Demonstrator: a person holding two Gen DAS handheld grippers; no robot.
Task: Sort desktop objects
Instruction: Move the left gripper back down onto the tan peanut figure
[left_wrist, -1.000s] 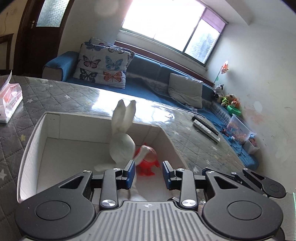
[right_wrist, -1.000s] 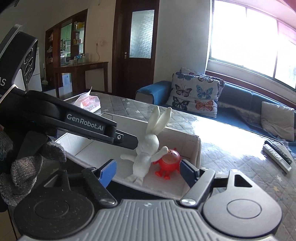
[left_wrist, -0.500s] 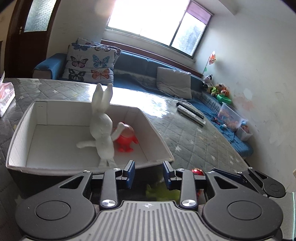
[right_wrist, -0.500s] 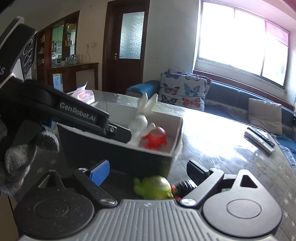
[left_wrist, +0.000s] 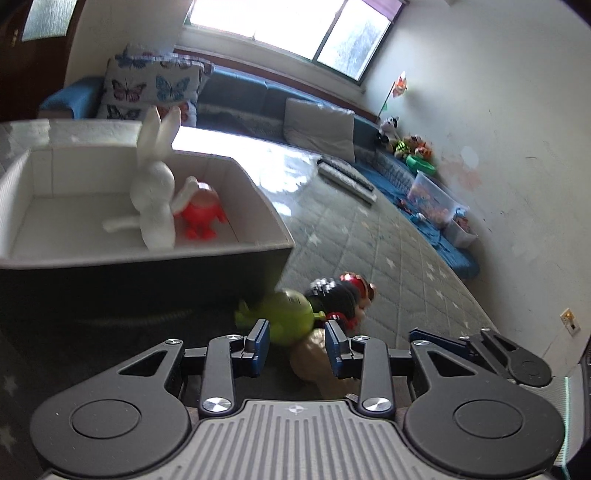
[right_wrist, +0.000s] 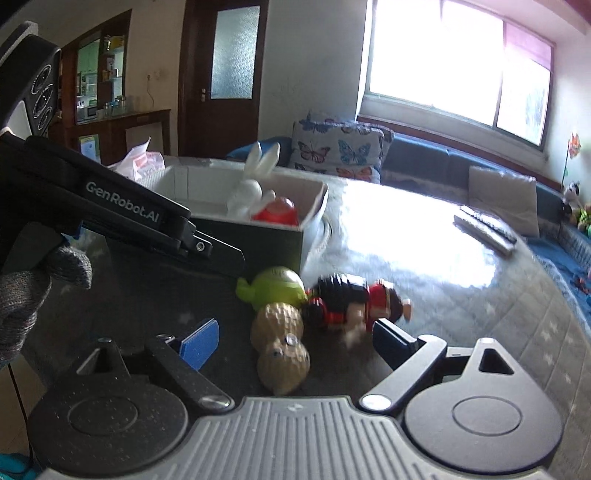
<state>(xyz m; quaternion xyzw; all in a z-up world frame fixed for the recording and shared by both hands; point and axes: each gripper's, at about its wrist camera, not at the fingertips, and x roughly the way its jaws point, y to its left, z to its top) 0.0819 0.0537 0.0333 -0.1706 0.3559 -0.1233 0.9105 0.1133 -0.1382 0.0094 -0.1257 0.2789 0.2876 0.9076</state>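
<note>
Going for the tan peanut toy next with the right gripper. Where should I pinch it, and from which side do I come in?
Pinch the peanut toy at its narrow waist between the two lobes, where the pads should seat best. It lies lengthwise toward the right gripper, already between its open jaws, so come straight forward and down from the near side. The green toy and the red-and-black doll crowd its far end, so stay off that end.

box wall (left_wrist: 140, 280) blocks behind toys (right_wrist: 295, 306), tabletop (right_wrist: 461, 280) right open

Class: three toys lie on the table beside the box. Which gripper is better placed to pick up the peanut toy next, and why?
Right. The right gripper has wide jaws either side of the peanut toy; the left gripper's narrow jaws are only starting to open.
</note>
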